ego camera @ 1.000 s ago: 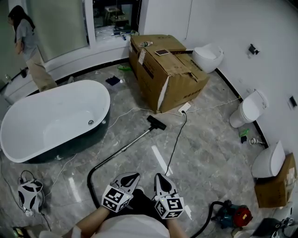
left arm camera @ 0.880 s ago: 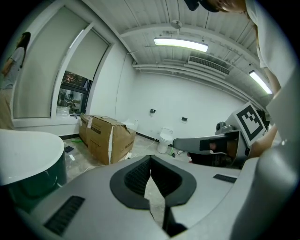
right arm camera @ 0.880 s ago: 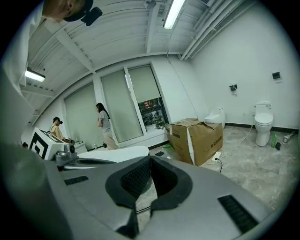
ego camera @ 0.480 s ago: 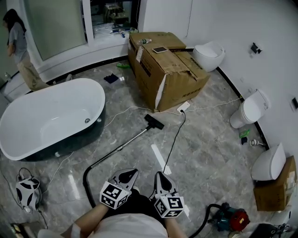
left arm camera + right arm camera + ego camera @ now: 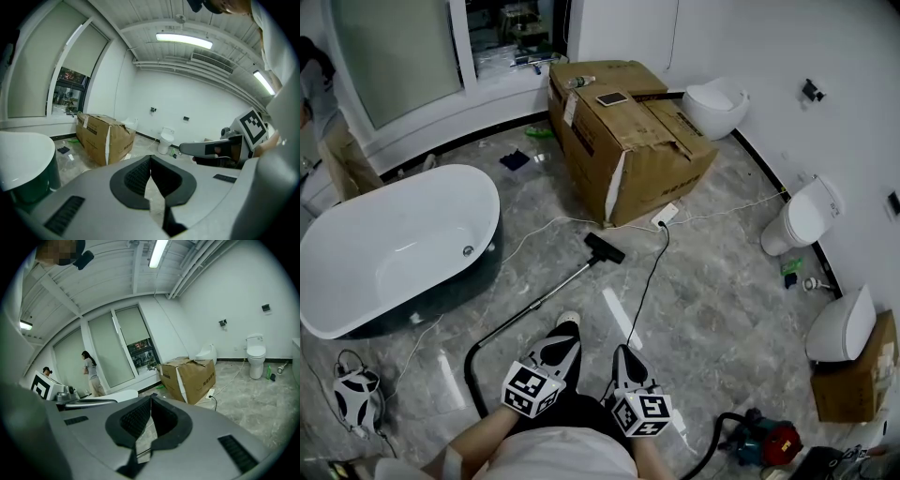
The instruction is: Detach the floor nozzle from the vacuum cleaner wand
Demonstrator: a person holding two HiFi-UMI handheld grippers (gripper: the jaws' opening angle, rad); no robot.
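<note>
A black floor nozzle [image 5: 604, 247] lies on the grey marble floor in the head view, joined to a thin metal wand [image 5: 547, 295] that runs down-left into a black hose [image 5: 471, 371]. The red and teal vacuum body [image 5: 771, 438] sits at the bottom right. My left gripper [image 5: 562, 344] and right gripper [image 5: 623, 357] are held side by side low in the frame, well short of the nozzle. Both are shut with nothing between their pads. In the left gripper view the left gripper [image 5: 150, 159] has its jaws together; the right gripper [image 5: 151, 401] looks the same in its own view.
A white bathtub [image 5: 366, 286] stands at the left and a large cardboard box [image 5: 628, 141] beyond the nozzle. Toilets [image 5: 802, 217] line the right wall. A black power cord [image 5: 648, 291] crosses the floor. A person [image 5: 91, 373] stands by the window.
Both grippers and the camera have moved forward toward the nozzle; the bathtub, box and nozzle have slid left and down in the head view. A shoe tip now shows by the left gripper.
</note>
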